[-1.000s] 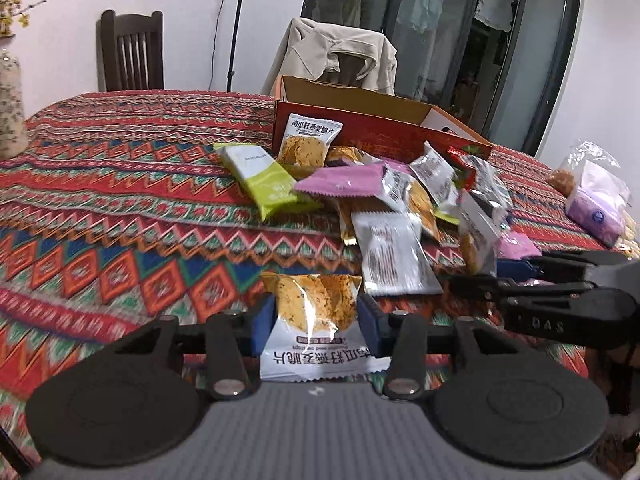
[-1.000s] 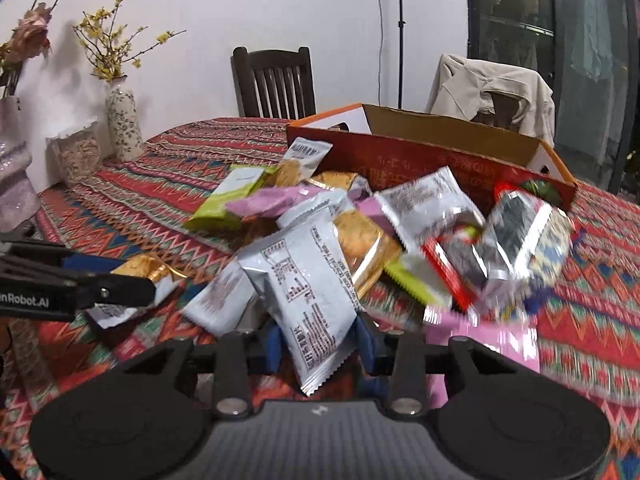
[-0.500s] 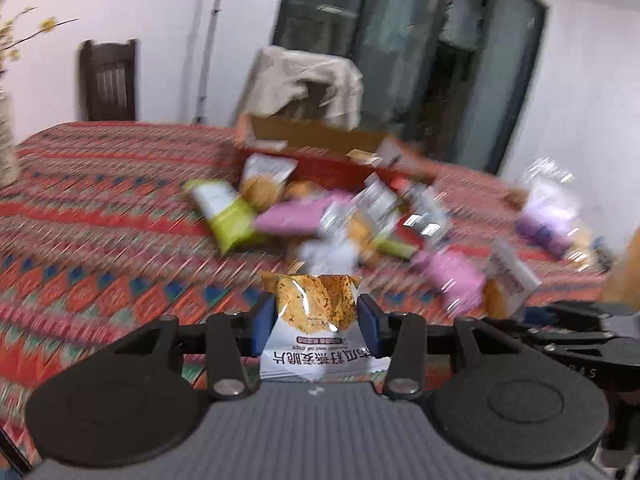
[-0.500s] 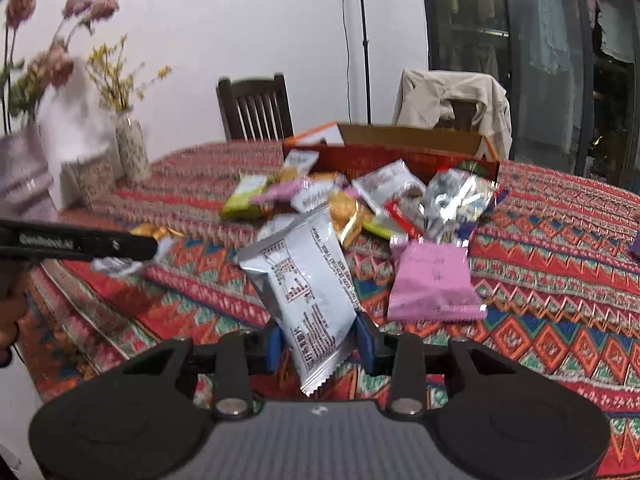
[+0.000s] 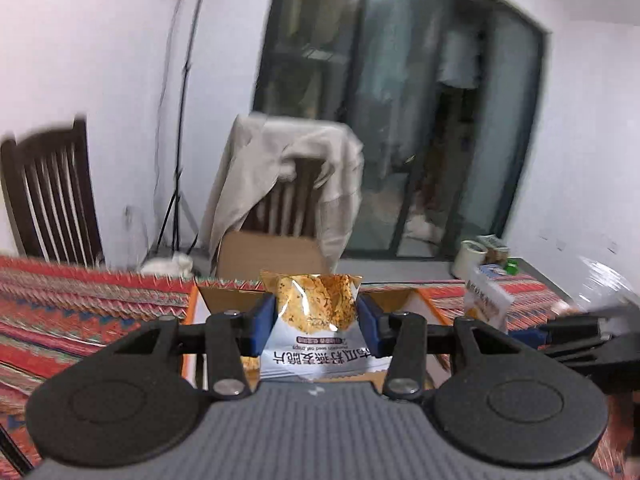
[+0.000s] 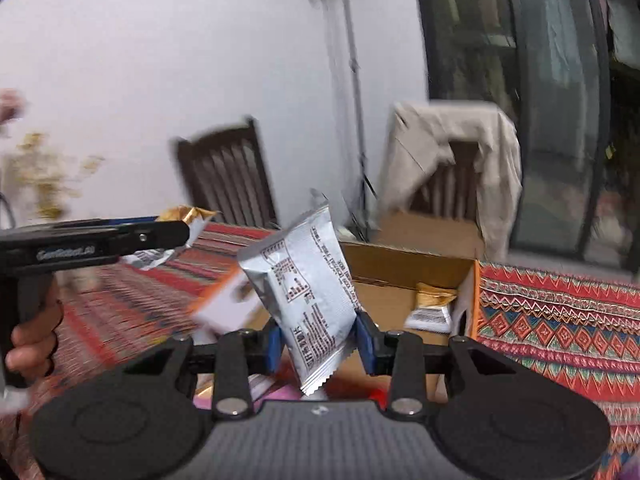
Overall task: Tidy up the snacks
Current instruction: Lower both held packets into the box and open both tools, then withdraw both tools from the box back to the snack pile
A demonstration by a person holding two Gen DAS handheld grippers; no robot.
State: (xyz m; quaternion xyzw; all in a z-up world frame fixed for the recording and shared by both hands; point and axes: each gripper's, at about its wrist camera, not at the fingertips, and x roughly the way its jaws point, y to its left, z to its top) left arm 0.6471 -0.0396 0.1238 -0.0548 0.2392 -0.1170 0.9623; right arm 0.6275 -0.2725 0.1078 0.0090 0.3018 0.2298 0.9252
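My left gripper is shut on an orange-and-white crisp packet, held upright above the near end of the open cardboard box. My right gripper is shut on a silver snack packet, tilted, in front of the same box. In the right wrist view the left gripper shows at the left with its packet. In the left wrist view the right gripper shows at the right, with its packet. One orange-and-white packet lies inside the box.
The table has a red patterned cloth. A chair draped with a beige jacket stands behind the box, a dark wooden chair to its left. A vase with yellow flowers is blurred at far left. Jars stand at back right.
Both grippers have lifted off the snack pile and swung forward over the box, each still holding its packet. The pile has dropped out of view below.
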